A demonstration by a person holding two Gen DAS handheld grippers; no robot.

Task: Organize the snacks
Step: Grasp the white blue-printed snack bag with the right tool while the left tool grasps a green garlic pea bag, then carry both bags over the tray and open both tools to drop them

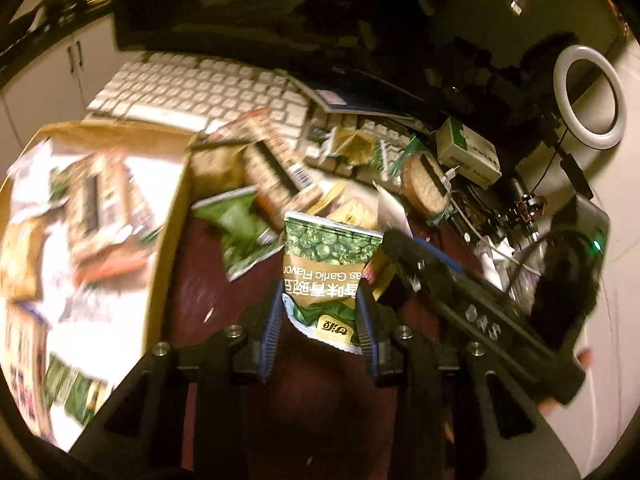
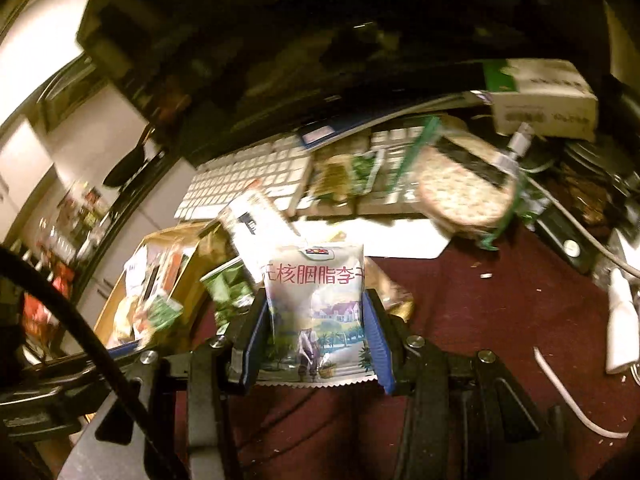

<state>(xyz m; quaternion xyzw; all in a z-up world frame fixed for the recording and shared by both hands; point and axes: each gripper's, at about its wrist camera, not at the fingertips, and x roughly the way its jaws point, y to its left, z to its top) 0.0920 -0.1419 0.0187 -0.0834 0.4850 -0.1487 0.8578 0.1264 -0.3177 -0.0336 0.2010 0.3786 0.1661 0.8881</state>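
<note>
My left gripper (image 1: 320,300) is shut on a green-pea garlic snack packet (image 1: 328,256), which hangs upside down above the dark red desk. An open cardboard box (image 1: 172,216) with several snack packs inside sits to its left. In the right wrist view my right gripper (image 2: 316,320) is shut on a white plum packet (image 2: 316,280) with red characters, held upright above the desk. The same box (image 2: 188,276) lies to its left. Loose snacks sit between the grippers and the keyboard: a green packet (image 1: 240,232) (image 2: 232,292) and a round rice-cracker pack (image 1: 424,188) (image 2: 464,196).
A white keyboard (image 1: 192,88) (image 2: 248,180) lies behind the snacks under a dark monitor (image 1: 240,0). A white-and-green carton (image 1: 468,152) (image 2: 540,96), a ring light (image 1: 588,96) and tangled cables (image 2: 560,392) crowd the right side. The right gripper's black housing (image 1: 472,304) is close on the right.
</note>
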